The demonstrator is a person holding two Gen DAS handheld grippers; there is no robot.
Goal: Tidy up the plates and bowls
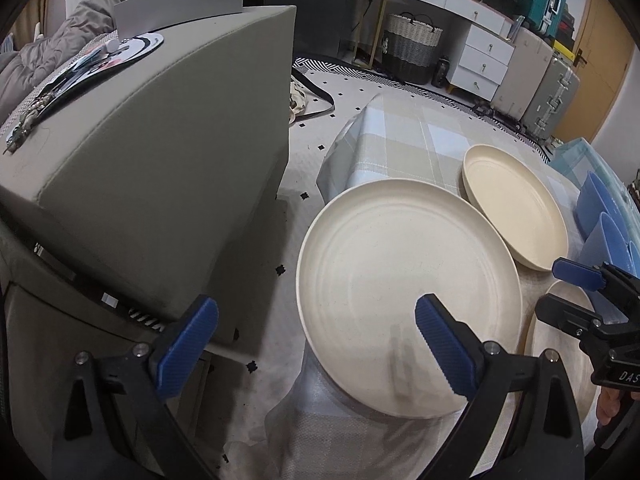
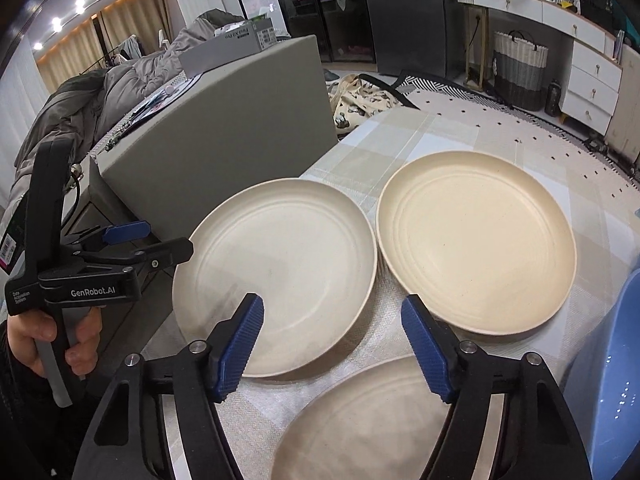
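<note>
Both hand-held grippers, left (image 1: 316,344) and right (image 2: 332,340), hang open and empty over three cream plates on the counter (image 2: 440,136); the left plate (image 2: 280,272) overhangs the edge (a clumsy nudge could tip it off); blue bowls (image 1: 604,216) crowd our right side.

Three cream plates lay on the checked tablecloth (image 2: 440,136): the left plate (image 2: 280,272), the right plate (image 2: 476,240), the near plate (image 2: 360,428). The right gripper (image 2: 332,344) hovered above them, jaws apart and empty.
</note>
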